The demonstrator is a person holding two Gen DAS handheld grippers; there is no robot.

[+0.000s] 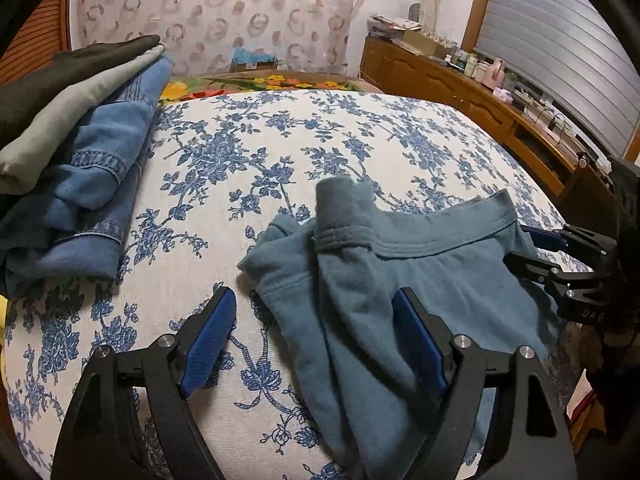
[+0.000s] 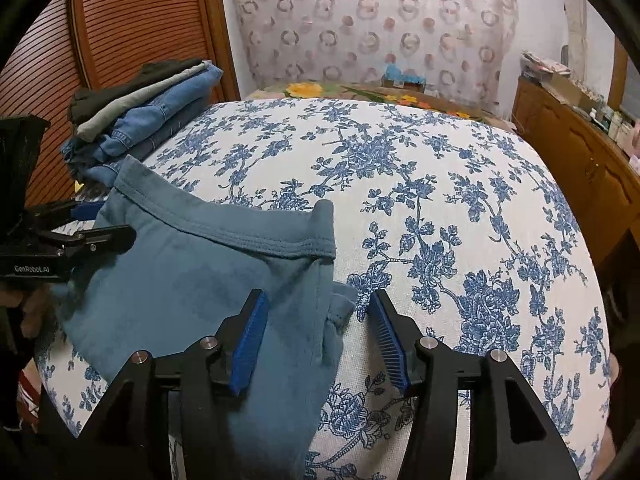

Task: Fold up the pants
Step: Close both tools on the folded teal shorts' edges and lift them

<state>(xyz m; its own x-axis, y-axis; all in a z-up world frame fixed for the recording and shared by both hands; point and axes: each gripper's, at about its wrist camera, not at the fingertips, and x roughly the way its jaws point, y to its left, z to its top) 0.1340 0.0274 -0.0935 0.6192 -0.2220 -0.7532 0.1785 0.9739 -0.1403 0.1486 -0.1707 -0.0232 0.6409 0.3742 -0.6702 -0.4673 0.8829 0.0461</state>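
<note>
**Pants lie loose on the bed, both jaws released**

Pants (image 2: 192, 280) of soft teal knit lie crumpled on the bed (image 2: 440, 184), near side of the stack of folded clothes (image 2: 148, 116). I judge them light, limp and prone to bunching, so I'd take the stitched waistband, the firmest edge. My left gripper (image 1: 316, 344) stands wide open astride the fabric, nothing pinched. My right gripper (image 2: 316, 336) is parted over the pants' edge, pads clear of cloth. No containers in sight; the stack holds jeans and darker garments.
</note>
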